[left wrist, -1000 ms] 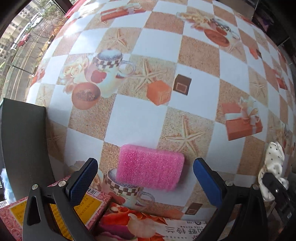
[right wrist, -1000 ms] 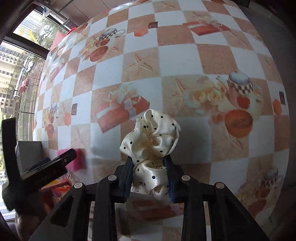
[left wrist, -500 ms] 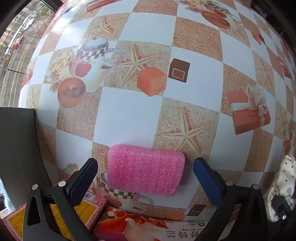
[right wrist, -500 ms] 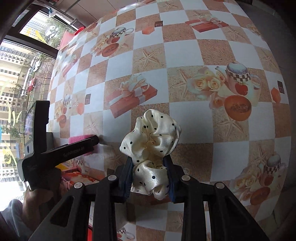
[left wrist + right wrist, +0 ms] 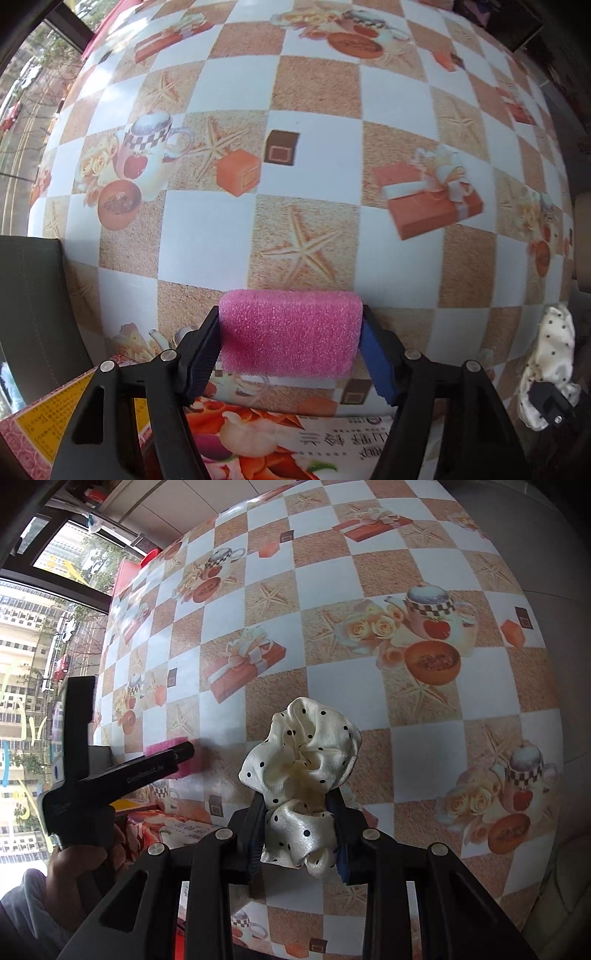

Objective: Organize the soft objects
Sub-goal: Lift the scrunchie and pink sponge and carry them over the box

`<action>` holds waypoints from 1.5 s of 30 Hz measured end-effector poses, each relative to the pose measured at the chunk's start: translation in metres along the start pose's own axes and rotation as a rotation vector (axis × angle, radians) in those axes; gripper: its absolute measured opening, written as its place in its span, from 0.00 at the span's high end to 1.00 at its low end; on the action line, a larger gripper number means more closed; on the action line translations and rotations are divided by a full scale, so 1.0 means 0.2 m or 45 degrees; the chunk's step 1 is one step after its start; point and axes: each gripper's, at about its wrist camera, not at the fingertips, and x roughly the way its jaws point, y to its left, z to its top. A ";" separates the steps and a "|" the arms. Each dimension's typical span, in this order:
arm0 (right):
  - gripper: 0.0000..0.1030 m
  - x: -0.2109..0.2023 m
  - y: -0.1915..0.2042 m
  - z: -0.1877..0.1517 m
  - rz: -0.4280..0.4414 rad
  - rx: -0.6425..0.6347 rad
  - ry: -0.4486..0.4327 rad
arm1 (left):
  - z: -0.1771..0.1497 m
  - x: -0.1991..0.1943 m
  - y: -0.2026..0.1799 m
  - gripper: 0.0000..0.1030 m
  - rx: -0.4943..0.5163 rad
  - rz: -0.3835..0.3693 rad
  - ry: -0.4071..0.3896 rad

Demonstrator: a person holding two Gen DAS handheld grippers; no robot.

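Showing a pink sponge (image 5: 290,332) pinched between the closed jaws of the left gripper (image 5: 290,341), just above a checkered tablecloth (image 5: 314,92). Cream polka-dot scrunchie (image 5: 301,775) squeezed in the right gripper (image 5: 299,834), jaws closed on it, over the same cloth. Printed box (image 5: 258,443) lying beneath the left gripper.
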 end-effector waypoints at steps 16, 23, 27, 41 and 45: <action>0.68 -0.05 -0.09 -0.27 -0.064 0.105 0.054 | -0.33 -0.39 -0.15 0.29 0.368 -0.164 -0.162; 0.68 -0.06 -0.03 -0.44 -0.084 0.135 0.079 | -0.59 -0.46 -0.07 0.29 0.488 -0.226 -0.163; 0.68 -0.05 0.04 -0.55 -0.097 0.140 0.097 | -0.71 -0.48 -0.03 0.29 0.560 -0.257 -0.148; 0.68 0.00 0.37 -0.90 -0.098 0.047 0.193 | -1.07 -0.54 0.23 0.29 0.728 -0.339 -0.094; 0.68 0.03 0.53 -0.96 -0.096 -0.048 0.218 | -1.10 -0.56 0.39 0.29 0.667 -0.339 -0.114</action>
